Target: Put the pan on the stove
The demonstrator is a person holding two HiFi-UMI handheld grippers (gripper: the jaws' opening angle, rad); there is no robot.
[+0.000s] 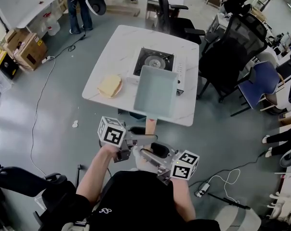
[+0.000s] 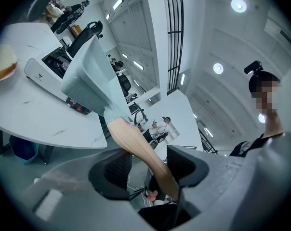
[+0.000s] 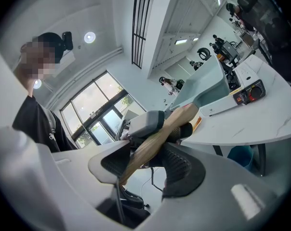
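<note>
A pale blue-green square pan point(image 1: 156, 90) with a wooden handle point(image 1: 151, 126) hangs over the near edge of the white table point(image 1: 112, 57), just in front of the portable stove point(image 1: 155, 61). Both grippers hold that handle below the table edge. My left gripper point(image 1: 140, 139) sits nearer the pan, my right gripper point(image 1: 146, 154) behind it at the handle's end. In the left gripper view the handle point(image 2: 140, 148) runs between the left gripper point(image 2: 148, 170) jaws up to the pan point(image 2: 87, 81). In the right gripper view the right gripper point(image 3: 145, 162) is shut on the handle point(image 3: 155, 146).
A piece of bread point(image 1: 110, 86) lies on the table left of the pan. Black office chairs point(image 1: 237, 47) stand to the right of the table, and cardboard boxes point(image 1: 25, 47) at far left. Cables trail across the grey floor point(image 1: 63, 105).
</note>
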